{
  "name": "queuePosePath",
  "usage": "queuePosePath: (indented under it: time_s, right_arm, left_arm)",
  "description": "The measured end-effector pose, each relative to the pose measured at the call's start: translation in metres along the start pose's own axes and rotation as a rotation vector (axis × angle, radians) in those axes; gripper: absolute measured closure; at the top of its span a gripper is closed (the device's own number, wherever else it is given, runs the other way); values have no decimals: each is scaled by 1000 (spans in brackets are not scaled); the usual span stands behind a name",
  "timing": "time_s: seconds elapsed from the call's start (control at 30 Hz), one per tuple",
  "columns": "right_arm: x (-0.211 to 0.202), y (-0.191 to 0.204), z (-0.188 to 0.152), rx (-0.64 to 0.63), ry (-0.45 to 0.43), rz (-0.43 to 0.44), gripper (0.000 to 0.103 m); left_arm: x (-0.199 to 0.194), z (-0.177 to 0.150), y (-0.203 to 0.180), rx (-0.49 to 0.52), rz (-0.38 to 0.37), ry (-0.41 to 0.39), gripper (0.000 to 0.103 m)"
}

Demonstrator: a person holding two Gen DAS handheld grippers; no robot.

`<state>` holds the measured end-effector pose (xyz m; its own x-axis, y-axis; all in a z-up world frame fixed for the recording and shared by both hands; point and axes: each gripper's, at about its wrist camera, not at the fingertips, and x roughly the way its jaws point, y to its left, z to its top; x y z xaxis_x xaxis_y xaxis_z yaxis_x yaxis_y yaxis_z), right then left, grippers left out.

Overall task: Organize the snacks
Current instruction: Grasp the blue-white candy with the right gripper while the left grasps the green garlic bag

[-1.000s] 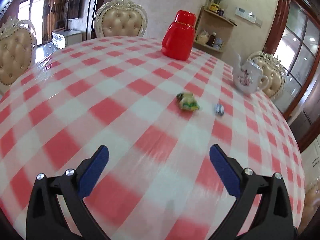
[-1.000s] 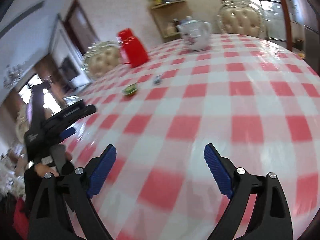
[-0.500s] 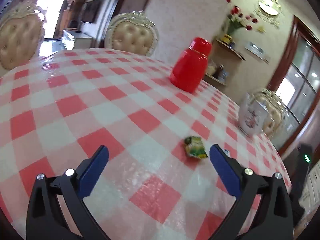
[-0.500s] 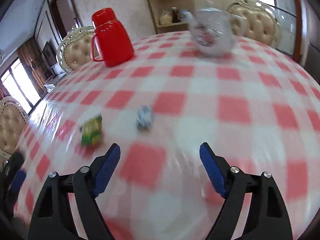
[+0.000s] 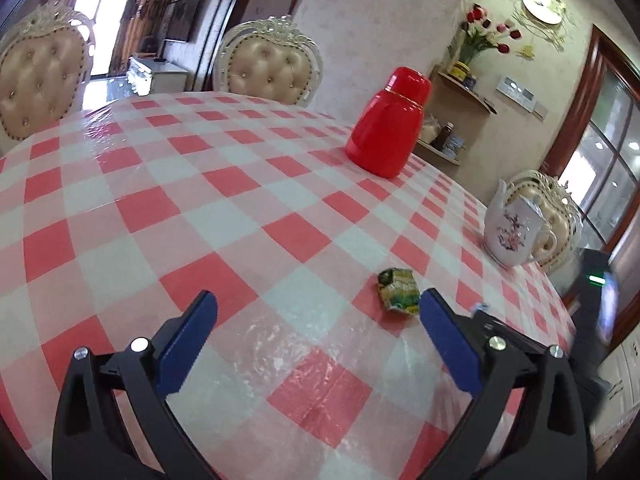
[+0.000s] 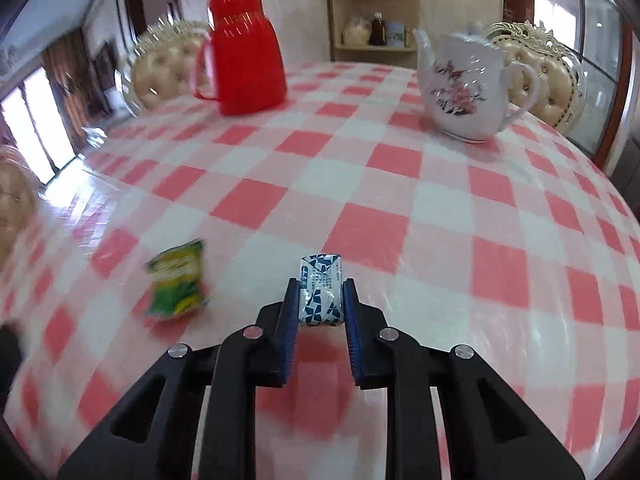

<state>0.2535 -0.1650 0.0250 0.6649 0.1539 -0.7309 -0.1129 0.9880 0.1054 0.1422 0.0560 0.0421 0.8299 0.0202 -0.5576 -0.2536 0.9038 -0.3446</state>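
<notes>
A small blue-and-white wrapped snack [image 6: 321,290] sits between the blue pads of my right gripper [image 6: 320,286], which is shut on it just above the checked tablecloth. A green-and-yellow snack packet [image 6: 177,279] lies on the cloth to its left. In the left wrist view the same green packet [image 5: 398,290] lies just ahead of the right finger of my left gripper [image 5: 318,305], which is open and empty above the table. The right gripper [image 5: 600,300] shows there as a dark blur at the far right.
A red jug [image 6: 240,50] stands at the back of the round table [image 6: 400,184], also in the left wrist view [image 5: 388,122]. A white flowered teapot [image 6: 468,84] stands at the back right. Padded chairs [image 5: 268,66] ring the table.
My right gripper moved in over the blue-and-white snack and shut on it. My left gripper swung slightly, so the green packet now lies closer to its right finger.
</notes>
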Motion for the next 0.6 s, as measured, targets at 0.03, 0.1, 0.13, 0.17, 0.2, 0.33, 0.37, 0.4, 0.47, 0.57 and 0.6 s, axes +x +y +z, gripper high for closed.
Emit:
queuePosePath:
  time_s: [0.03, 0.1, 0.13, 0.17, 0.2, 0.33, 0.37, 0.4, 0.47, 0.57, 0.6]
  right_arm:
    - [-12, -4, -6, 4, -13, 10, 82]
    - [-41, -13, -23, 19, -44, 48, 82]
    - [-52, -17, -31, 30, -53, 61, 82]
    - [-65, -23, -42, 47, -68, 68, 82]
    - [-75, -27, -50, 61, -82, 79, 82]
    - [-101, -48, -79, 145, -103, 110, 82]
    - [-105, -53, -83, 165, -103, 125, 82]
    - [-107, -56, -84, 177, -102, 135, 82]
    - [-111, -61, -81, 193, -112, 158, 82]
    - [-118, -65, -80, 204, -125, 163, 82]
    - [-119, -66, -79, 209, -127, 165, 81]
  left_arm:
    - [0, -1, -2, 10, -3, 1, 2]
    - [0, -5, -10, 56, -16, 4, 2]
    - [0, -7, -15, 79, -24, 4, 2]
    - [-1, -8, -18, 93, -32, 5, 2]
    - [-1, -10, -21, 105, -43, 8, 2]
    - [9, -14, -37, 172, -70, 34, 2]
    - [16, -13, -41, 183, -69, 53, 2]
    - [25, -12, -46, 184, -66, 79, 2]
    - [43, -8, -57, 179, -51, 105, 2]
    - [76, 2, -81, 177, -53, 162, 2]
    - [83, 3, -88, 183, -36, 171, 2]
